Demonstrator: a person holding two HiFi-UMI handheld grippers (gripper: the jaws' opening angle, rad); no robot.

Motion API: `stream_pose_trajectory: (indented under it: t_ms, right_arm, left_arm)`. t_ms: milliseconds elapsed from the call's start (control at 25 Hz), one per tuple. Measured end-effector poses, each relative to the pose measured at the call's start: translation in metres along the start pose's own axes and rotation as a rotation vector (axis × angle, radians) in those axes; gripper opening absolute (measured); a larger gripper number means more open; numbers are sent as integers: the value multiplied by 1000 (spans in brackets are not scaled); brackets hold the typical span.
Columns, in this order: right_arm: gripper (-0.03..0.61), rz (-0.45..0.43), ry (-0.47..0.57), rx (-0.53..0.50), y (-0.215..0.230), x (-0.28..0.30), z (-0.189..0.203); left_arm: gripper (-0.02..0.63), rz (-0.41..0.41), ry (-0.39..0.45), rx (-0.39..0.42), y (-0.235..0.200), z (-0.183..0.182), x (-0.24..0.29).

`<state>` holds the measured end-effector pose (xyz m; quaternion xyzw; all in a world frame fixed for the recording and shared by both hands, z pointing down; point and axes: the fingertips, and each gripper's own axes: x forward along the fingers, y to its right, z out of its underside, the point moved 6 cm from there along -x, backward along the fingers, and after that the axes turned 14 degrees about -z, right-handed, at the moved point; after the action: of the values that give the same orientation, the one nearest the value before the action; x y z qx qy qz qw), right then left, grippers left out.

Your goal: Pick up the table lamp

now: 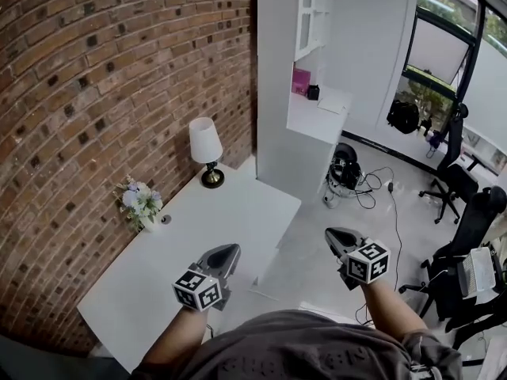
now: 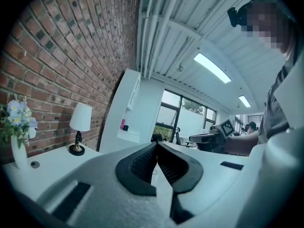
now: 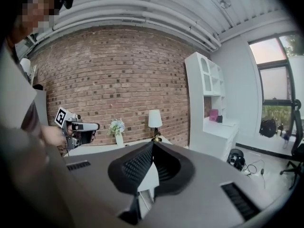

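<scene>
The table lamp (image 1: 206,150), with a white shade and a dark round base, stands at the far end of the white table (image 1: 230,220) against the brick wall. It also shows in the left gripper view as the lamp (image 2: 80,127) and in the right gripper view as the lamp (image 3: 155,123). My left gripper (image 1: 229,254) hovers over the table's near edge, shut and empty, well short of the lamp. My right gripper (image 1: 333,237) hangs over the floor to the right of the table, shut with nothing in it.
A white vase of flowers (image 1: 140,203) stands by the wall, nearer than the lamp. A tall white shelf unit (image 1: 305,77) rises just past the table's far end. Cables (image 1: 372,188) lie on the floor, and office chairs (image 1: 463,204) stand at the right.
</scene>
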<state>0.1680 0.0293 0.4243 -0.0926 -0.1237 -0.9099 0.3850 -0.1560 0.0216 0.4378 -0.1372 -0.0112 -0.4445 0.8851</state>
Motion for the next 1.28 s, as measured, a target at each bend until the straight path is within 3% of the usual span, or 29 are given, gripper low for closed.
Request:
stream_pose_trajectory:
  t_ms: [360, 920, 1080, 1280]
  right_arm:
    - [-6, -61, 20, 13, 103, 39, -5]
    - [-6, -264, -27, -91, 366, 88, -60]
    - [-6, -280, -21, -79, 403, 102, -65]
    - [-6, -260, -9, -61, 413, 128, -71]
  left_arm:
    - [3, -74, 0, 14, -12, -1, 82]
    - [3, -315, 85, -43, 13, -20, 305]
    - [5, -335, 76, -28, 11, -26, 338]
    - [4, -325, 80, -7, -14, -38, 352]
